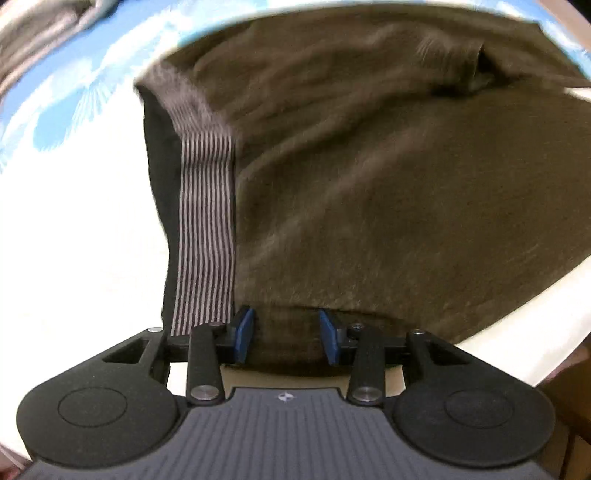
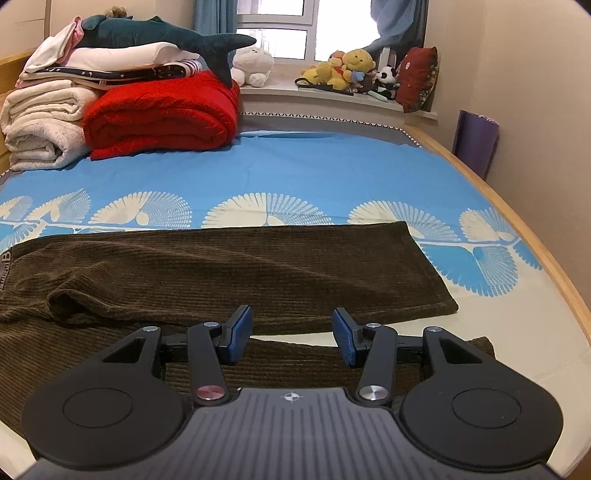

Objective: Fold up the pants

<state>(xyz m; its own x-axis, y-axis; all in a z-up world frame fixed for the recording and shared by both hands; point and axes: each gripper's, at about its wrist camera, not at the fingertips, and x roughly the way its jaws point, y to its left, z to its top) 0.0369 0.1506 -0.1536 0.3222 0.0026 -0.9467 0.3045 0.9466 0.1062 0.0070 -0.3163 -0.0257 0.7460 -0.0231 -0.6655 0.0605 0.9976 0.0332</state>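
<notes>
Folding starts here: your left gripper (image 1: 286,334) and right gripper (image 2: 293,338) both hover with jaws apart, holding nothing. Pinch both layers of the pants (image 2: 229,273) at the near edge before lifting.

Left wrist: close above pants (image 1: 369,184), facing down. Right wrist: low over bed (image 2: 295,166), facing window (image 2: 273,29). Shared: pants.

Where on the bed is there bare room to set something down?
Free: the blue sheet between the brown pants and the red blanket, and right of the far leg's hem toward the wooden bed edge. Crowded: the back-left corner, stacked with blankets, and the toy-lined windowsill.
</notes>
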